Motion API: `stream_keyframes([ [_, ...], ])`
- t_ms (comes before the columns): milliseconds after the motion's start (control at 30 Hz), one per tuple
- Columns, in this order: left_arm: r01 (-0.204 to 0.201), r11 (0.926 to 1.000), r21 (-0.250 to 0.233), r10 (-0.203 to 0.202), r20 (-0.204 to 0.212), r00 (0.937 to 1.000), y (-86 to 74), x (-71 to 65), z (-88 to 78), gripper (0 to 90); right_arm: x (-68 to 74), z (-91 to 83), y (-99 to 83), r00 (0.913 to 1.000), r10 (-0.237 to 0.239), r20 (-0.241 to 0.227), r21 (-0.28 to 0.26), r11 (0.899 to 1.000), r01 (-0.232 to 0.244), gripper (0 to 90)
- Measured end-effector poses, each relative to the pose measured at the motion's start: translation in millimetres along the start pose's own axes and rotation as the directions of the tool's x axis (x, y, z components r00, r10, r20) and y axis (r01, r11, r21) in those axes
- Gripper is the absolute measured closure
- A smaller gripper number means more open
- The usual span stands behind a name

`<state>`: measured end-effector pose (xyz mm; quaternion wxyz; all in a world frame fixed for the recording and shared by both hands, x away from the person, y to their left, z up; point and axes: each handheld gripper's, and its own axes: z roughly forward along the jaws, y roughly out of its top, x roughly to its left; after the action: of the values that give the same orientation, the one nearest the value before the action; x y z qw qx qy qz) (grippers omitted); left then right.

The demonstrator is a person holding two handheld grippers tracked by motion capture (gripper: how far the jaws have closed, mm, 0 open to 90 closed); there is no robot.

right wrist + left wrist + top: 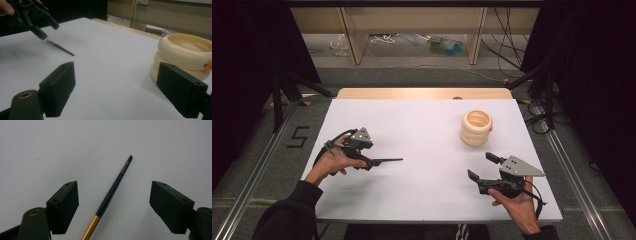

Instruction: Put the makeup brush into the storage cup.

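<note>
1. On the table's left side, the left gripper straddles a thin paintbrush lying flat, jaws wide, gripping nothing, seemingly lined up to pinch it
2. Right gripper waits open and empty near the cream ringed holder, likely the brush's destination

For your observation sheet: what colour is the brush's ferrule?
Gold, on the brush; clearest in the left gripper view.

You are looking at a white table sitting on a wooden top, a cream stack of rings standing toward its far right, and cables lying on the floor beyond
</note>
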<state>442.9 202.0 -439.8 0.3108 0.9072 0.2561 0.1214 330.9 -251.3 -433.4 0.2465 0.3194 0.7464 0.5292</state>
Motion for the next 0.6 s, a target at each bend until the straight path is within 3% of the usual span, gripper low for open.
stream_keyframes([
  [67, -0.003, 0.9999, 0.010, 0.003, 0.009, 1.0000, 3.4, 2.3, 1.4, 23.1, 1.7, -0.4, 0.0, 0.9998, 0.020, -0.006, 0.021, 1.000, -0.020, 16.4],
  [100, -0.033, 0.9993, 0.018, 0.033, 0.021, 0.9992, 5.3, 4.6, 1.5, 23.2, 0.8, 0.4, -0.1, 1.0000, 0.001, -0.001, 0.011, 1.000, -0.001, 16.5],
  [133, -0.032, 0.9988, 0.036, 0.031, 0.037, 0.9989, 6.5, 5.2, 3.9, 23.2, 0.9, 1.0, -0.3, 0.9999, 0.000, -0.011, 0.004, 1.000, 0.000, 16.6],
  [200, -0.070, 0.9941, 0.082, 0.067, 0.044, 0.9968, 8.9, 7.4, 7.9, 23.2, 1.3, 2.3, -0.5, 1.0000, 0.000, -0.009, -0.004, 1.000, 0.000, 16.5],
  [233, -0.060, 0.9941, 0.090, 0.057, 0.045, 0.9974, 9.2, 7.7, 10.0, 23.2, 1.4, 2.4, -0.6, 0.9999, -0.001, -0.012, 0.001, 1.000, 0.001, 16.6],
  [267, -0.026, 0.9968, 0.075, 0.022, 0.055, 0.9983, 9.3, 6.3, 14.4, 23.7, 2.4, 2.2, -0.8, 0.9997, 0.012, -0.021, 0.012, 1.000, -0.011, 16.6],
  [300, -0.037, 0.9955, 0.088, 0.031, 0.067, 0.9973, 9.9, 7.6, 16.9, 25.2, 2.3, 0.6, -0.3, 0.9999, 0.004, -0.011, 0.032, 0.999, -0.004, 16.7],
  [367, -0.041, 0.9940, 0.102, 0.034, 0.072, 0.9968, 11.0, 8.8, 21.0, 25.4, 2.0, 2.7, -0.6, 1.0000, -0.004, -0.008, 0.013, 1.000, 0.004, 16.7],
  [600, -0.008, 0.9874, 0.158, -0.008, 0.100, 0.9949, 7.2, 13.1, 32.1, 29.2, 3.0, 3.4, -0.3, 0.9996, -0.013, -0.024, 0.028, 1.000, 0.014, 17.0],
])
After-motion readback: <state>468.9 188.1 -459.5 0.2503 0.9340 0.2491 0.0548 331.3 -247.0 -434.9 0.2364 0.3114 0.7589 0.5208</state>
